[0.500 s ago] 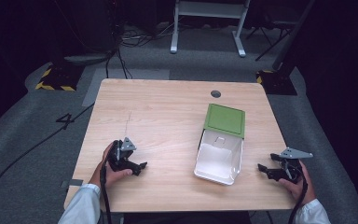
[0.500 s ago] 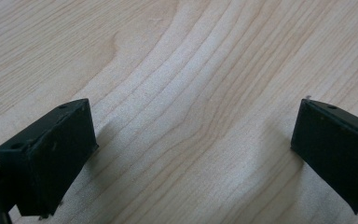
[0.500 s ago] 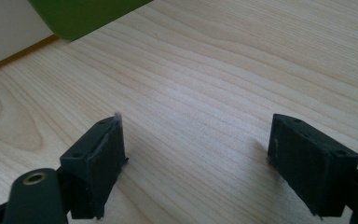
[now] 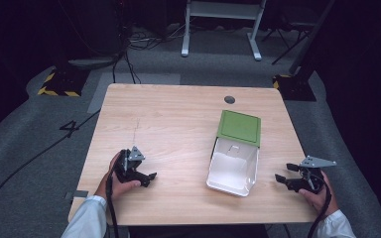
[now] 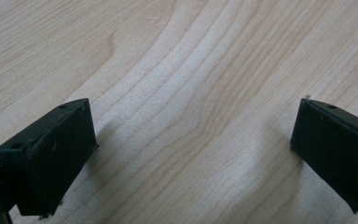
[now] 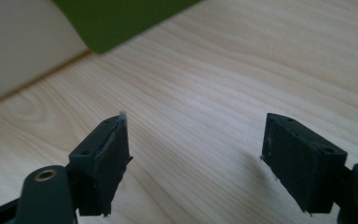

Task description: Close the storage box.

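My left gripper (image 4: pixel 149 177) rests low on the wooden worktop (image 4: pixel 178 119), fingers (image 5: pixel 51 154) spread wide, holding nothing. At centre right lies a white box (image 4: pixel 232 170) with its green lid (image 4: pixel 239 127) open. My right gripper (image 4: pixel 283 177), near the worktop's right edge, has fingers (image 6: pixel 105 158) wide apart and empty.

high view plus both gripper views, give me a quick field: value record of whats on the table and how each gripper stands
surface: wooden table
container: white box, open and empty, right of centre
lid: green lid lying at the box's far end
left gripper: open, low over bare wood near the front left, holding nothing
right gripper: open, by the table's right edge, pointing toward the box, holding nothing
contact: neither gripper touches the box
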Demonstrator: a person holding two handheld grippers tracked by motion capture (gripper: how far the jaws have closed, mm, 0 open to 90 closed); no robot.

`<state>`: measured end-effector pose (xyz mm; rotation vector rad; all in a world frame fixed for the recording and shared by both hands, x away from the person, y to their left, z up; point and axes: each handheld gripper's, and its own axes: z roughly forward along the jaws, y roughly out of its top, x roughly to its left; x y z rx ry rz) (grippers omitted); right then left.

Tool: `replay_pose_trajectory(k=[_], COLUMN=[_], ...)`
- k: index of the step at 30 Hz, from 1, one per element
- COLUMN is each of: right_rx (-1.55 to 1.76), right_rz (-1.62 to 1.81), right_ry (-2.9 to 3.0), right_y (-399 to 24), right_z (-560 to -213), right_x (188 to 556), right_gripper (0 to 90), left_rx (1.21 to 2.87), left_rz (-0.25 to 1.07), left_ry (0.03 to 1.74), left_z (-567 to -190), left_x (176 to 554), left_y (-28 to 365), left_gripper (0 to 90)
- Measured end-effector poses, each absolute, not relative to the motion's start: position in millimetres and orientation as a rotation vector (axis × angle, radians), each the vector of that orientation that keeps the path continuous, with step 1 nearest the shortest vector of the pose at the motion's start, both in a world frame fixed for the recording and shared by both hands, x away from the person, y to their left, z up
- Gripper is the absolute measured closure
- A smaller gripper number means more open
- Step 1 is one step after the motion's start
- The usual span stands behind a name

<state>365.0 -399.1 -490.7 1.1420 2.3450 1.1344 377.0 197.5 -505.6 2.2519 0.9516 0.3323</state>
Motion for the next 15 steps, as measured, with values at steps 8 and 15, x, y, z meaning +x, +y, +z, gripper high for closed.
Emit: replay_pose_trajectory(k=[8, 15], right_rx=[0.935, 0.787], right_rz=[1.252, 1.269], right_ry=[2.383, 2.411], right_y=[-373, -343], right_z=[-444, -415], right_x=[350, 337], right_gripper=[23.0, 25.2], left_rx=[2.252, 2.252], left_rz=[0.332, 0.332], left_ry=[0.952, 0.952], left_z=[-506, -506], left_x=[377, 377], left_y=[198, 198], left_gripper=[0.1, 0.1])
